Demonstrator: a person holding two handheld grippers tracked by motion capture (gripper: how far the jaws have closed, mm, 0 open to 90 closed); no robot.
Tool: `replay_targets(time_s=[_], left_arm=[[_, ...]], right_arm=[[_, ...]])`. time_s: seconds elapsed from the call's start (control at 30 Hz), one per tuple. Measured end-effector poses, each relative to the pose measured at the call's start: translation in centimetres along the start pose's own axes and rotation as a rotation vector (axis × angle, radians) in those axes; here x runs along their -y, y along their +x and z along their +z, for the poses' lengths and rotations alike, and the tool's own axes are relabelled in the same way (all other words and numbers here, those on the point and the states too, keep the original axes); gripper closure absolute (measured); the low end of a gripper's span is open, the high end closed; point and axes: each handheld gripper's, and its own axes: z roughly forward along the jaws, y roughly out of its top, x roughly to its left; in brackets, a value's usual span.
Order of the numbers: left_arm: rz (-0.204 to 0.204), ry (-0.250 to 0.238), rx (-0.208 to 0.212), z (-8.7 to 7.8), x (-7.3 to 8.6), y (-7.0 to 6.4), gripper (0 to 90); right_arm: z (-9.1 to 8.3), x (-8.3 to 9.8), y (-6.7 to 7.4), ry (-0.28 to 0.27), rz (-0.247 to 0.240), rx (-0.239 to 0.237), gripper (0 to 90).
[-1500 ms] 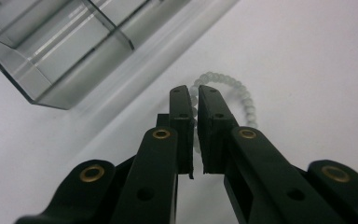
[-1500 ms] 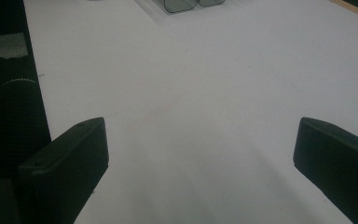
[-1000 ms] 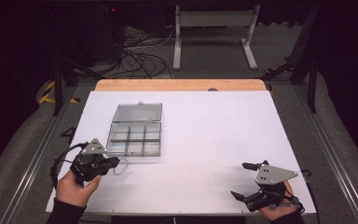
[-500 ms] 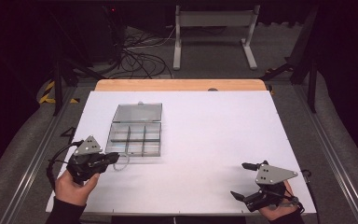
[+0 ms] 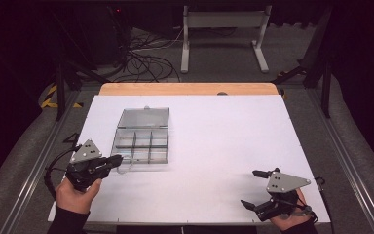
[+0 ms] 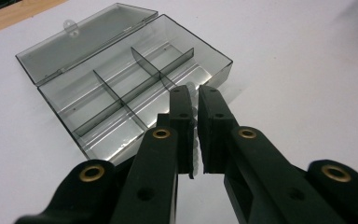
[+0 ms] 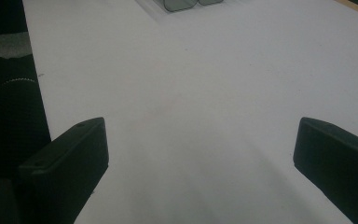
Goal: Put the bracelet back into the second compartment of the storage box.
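High view first: I've got the left tongs (image 5: 112,161) down at the near left corner of the clear smoky plastic compartment box (image 5: 142,145), which sits on the left half of the white worktop (image 5: 224,146) with its hinged lid laid open flat toward the far side. The right tongs (image 5: 255,190) are parked well apart near the front right edge, spread wide, nothing in them. Something pale and see-through pokes out at the left tips

Left gripper view: the jaws are pressed nearly together, pinching a small ribbed translucent plastic piece (image 6: 195,140) between the pads. Can't tell exactly what it is, maybe a little bag or a divider strip. The tips hover right over the near wall of the box, around the nearest compartments. My take on doing this well: keep the squeeze steady, carry the tips clearly inside one cell before letting go, and come in low so the piece doesn't bounce off a divider wall. The box is light, so I'd avoid bumping its rim or it'll skate on the worktop

Right gripper view: both jaws wide apart over bare worktop, a corner of the box at the top edge

Writing or brands: nothing readable anywhere, no labels on the box or tongs
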Motion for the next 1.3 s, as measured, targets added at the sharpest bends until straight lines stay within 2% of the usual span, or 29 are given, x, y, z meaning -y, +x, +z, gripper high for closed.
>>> replay_targets(time_s=[0.17,0.4,0.7,0.83,1.23,1.3], left_arm=[[-0.010,-0.013,0.000,-0.1,-0.2,0.0,84.7],[0.003,-0.036,-0.023,-0.3,-0.6,0.0,84.8],[0.001,-0.077,-0.015,-0.5,-1.4,0.2,84.8],[-0.012,-0.106,-0.007,-0.3,-2.0,0.9,84.8],[-0.077,-0.153,0.031,1.3,-3.4,2.5,84.7],[-0.080,-0.161,0.027,1.6,-3.6,2.8,84.7]], right_arm=[[0.0,0.0,0.0,0.000,0.000,0.000,3.8],[0.0,0.0,0.0,0.001,0.000,0.001,3.8],[0.0,0.0,0.0,0.001,-0.001,0.001,3.8],[0.1,0.0,0.0,0.003,0.000,0.000,3.8],[0.1,0.0,0.0,0.005,0.003,-0.003,3.8],[0.1,0.0,0.0,0.005,0.004,-0.003,3.8]])
